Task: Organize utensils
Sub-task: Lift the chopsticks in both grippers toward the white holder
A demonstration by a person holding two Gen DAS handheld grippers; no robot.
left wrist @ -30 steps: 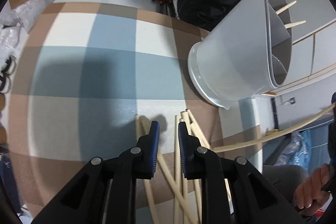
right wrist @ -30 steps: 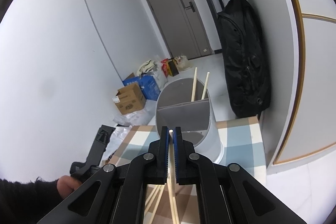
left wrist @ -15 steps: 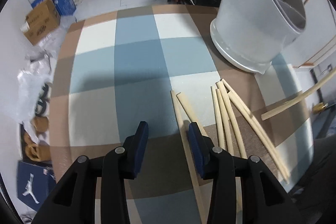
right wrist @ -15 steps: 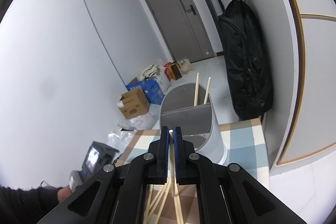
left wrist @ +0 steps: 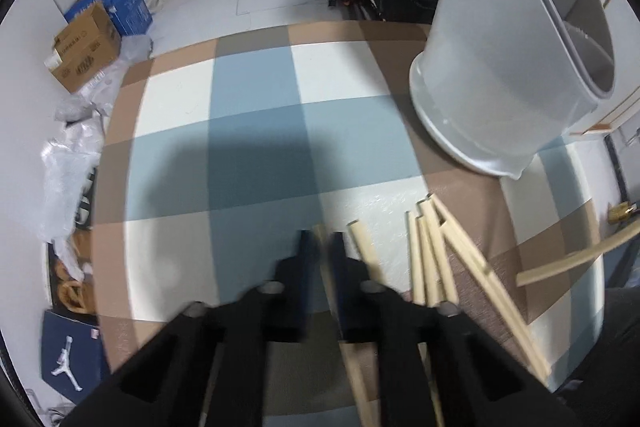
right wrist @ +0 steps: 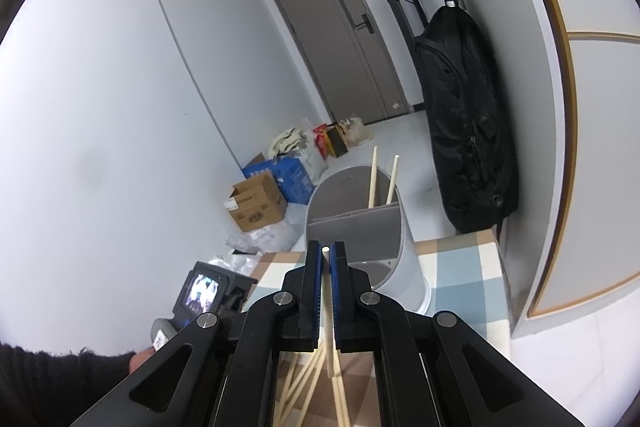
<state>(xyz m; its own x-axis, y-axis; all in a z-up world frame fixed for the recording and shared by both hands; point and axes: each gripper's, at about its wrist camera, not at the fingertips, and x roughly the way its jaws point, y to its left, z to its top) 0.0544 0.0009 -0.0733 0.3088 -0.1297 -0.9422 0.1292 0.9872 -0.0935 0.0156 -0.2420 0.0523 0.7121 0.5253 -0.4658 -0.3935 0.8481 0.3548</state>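
My left gripper [left wrist: 320, 247] is down on the checked tablecloth [left wrist: 256, 131], its jaws closed around one wooden chopstick [left wrist: 348, 359] lying on the cloth. Several more chopsticks [left wrist: 432, 259] lie just to its right. The grey divided utensil holder [left wrist: 500, 67] stands at the far right with two chopsticks in it. My right gripper [right wrist: 326, 255] is shut on another chopstick [right wrist: 329, 311] and holds it upright in the air, short of the holder [right wrist: 356, 223]. That chopstick also shows at the right edge of the left wrist view [left wrist: 576, 259].
The table's far and left edges drop to a floor with cardboard boxes [left wrist: 86, 53] and plastic bags [left wrist: 72, 155]. A black bag [right wrist: 468, 123] hangs on the wall behind the holder. A grey door [right wrist: 340, 43] is at the back.
My left gripper has moved right over the leftmost chopstick and its jaws have closed around it. My right gripper has kept hold of its chopstick, with little movement.
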